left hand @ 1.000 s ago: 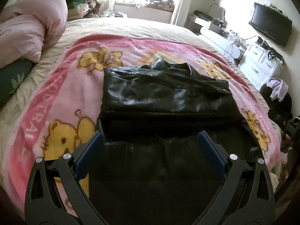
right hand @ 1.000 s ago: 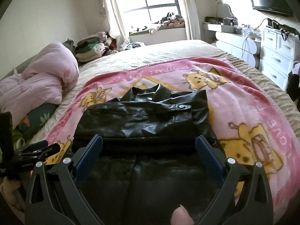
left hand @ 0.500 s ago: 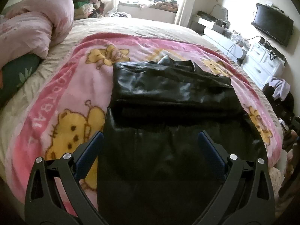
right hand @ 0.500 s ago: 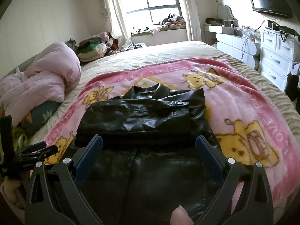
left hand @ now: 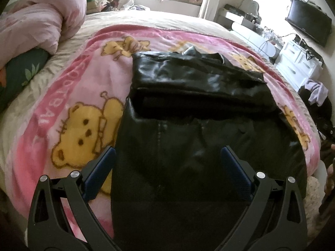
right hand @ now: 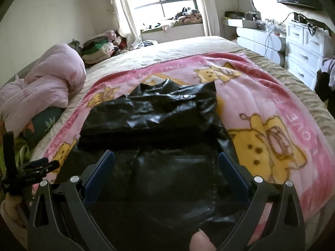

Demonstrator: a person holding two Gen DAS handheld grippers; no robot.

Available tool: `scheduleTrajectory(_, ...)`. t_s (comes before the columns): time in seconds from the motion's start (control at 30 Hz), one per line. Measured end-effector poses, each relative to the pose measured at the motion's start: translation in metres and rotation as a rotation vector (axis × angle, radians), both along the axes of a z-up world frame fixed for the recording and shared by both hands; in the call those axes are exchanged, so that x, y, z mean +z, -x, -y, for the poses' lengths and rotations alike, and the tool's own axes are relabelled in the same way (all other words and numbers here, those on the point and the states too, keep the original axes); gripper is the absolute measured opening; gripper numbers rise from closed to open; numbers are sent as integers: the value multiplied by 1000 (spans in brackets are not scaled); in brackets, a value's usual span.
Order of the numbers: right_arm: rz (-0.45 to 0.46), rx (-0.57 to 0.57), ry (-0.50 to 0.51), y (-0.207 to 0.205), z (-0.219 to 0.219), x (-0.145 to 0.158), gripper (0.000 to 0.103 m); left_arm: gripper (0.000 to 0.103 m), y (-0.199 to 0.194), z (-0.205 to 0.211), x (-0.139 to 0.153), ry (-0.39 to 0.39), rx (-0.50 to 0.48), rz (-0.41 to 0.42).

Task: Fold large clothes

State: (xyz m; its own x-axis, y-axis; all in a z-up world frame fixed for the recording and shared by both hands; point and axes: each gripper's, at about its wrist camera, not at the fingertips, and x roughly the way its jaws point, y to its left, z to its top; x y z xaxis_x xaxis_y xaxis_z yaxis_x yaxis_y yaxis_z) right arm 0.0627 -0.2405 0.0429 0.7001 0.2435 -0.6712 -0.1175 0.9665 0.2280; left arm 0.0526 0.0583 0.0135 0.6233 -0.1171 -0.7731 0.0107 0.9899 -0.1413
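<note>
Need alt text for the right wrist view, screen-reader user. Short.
A black leather jacket, its upper part folded over, lies on a pink cartoon-bear blanket on a bed, seen between the open fingers of the right gripper. The left gripper shows at the left edge; a pink duvet, window and white dresser sit behind.

A home bedroom: bed (right hand: 188,48), dresser (right hand: 303,48), wall television (left hand: 309,29).
</note>
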Motion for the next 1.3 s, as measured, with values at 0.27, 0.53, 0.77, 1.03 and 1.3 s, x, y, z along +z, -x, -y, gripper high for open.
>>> scheduleTrajectory(0.27, -52, -6, 30, 8, 11, -18, 99, 94, 5, -2, -11, -22, 7, -31)
scheduleTrajectory(0.53, -118, 0, 71, 17, 24, -40, 99, 94, 13, -10, -29, -27, 19, -80)
scheduleTrajectory(0.77, -180, -6, 101, 24, 36, -56, 99, 94, 23, -28, -47, -12, 41, -130)
scheduleTrajectory(1.03, -239, 37, 110, 29, 43, -68, 99, 94, 37, -47, -60, 101, 30, -165)
scheduleTrajectory(1.3, -298, 90, 87, 40, 46, -75, 99, 54, 49, -48, -66, 152, -9, -191)
